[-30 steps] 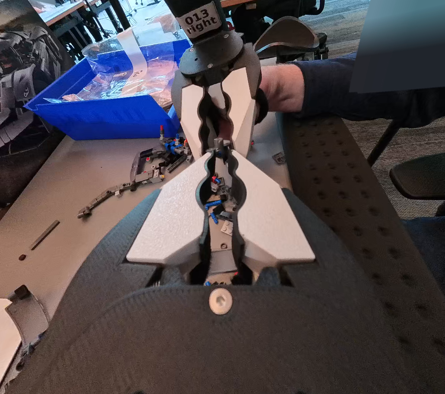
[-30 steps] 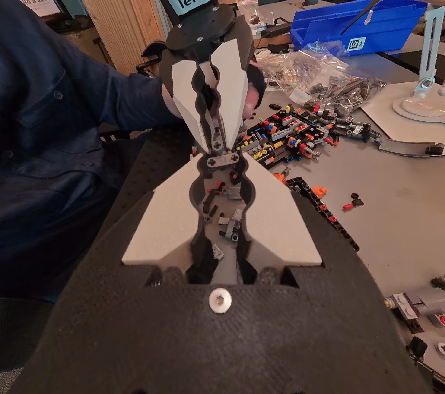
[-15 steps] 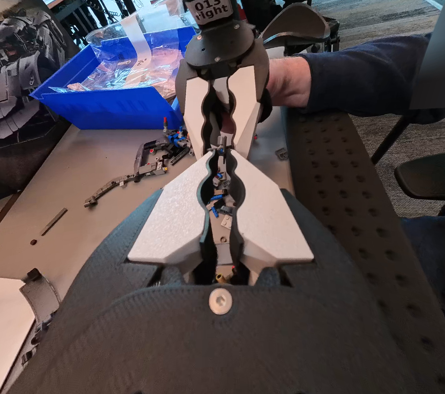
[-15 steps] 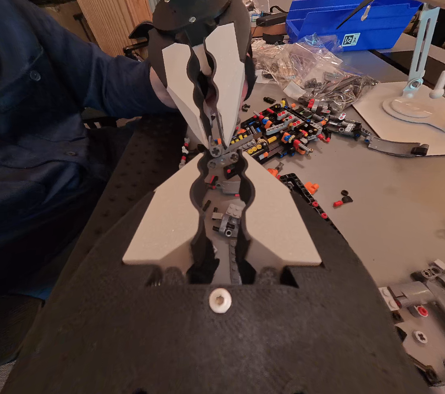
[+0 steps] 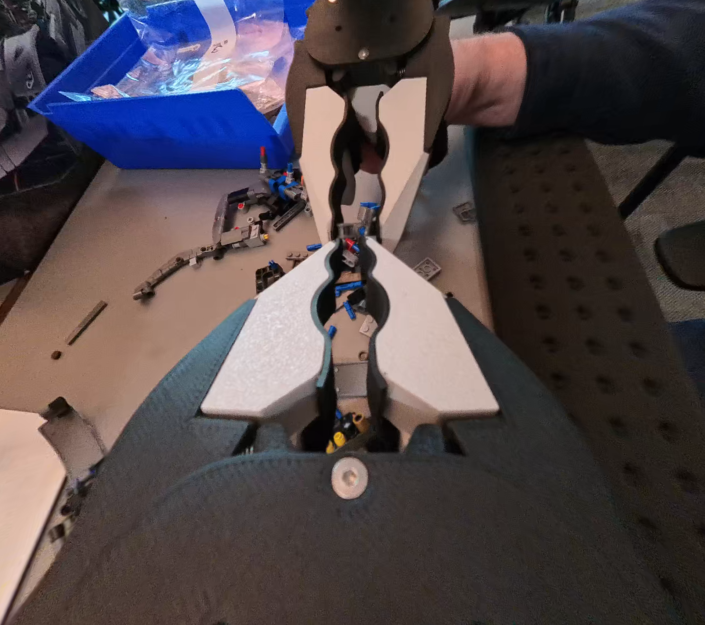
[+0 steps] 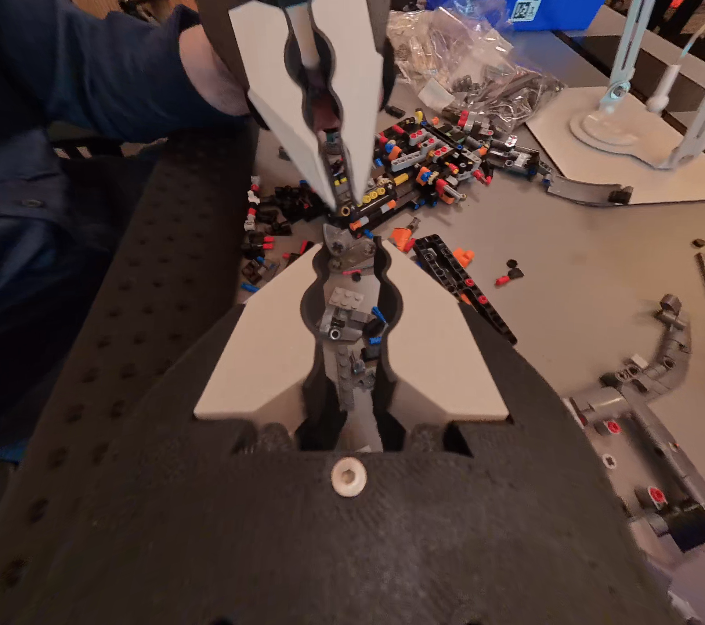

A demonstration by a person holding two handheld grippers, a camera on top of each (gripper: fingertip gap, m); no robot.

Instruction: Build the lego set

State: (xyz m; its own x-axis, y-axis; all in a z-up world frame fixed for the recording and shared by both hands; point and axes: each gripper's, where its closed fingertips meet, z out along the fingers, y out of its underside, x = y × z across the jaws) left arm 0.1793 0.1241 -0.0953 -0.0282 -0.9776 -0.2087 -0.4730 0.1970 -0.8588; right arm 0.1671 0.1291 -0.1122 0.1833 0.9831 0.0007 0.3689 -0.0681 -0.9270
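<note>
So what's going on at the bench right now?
A person is building the lego set with handheld tongs. The right tongs are shut on a small grey lego piece, held tip to tip with the left tongs above the table. Whether the left pair grips anything is unclear. The half-built model and loose parts lie below.

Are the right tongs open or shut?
Shut: the right tongs pinch a grey lego piece between their tips.
</note>
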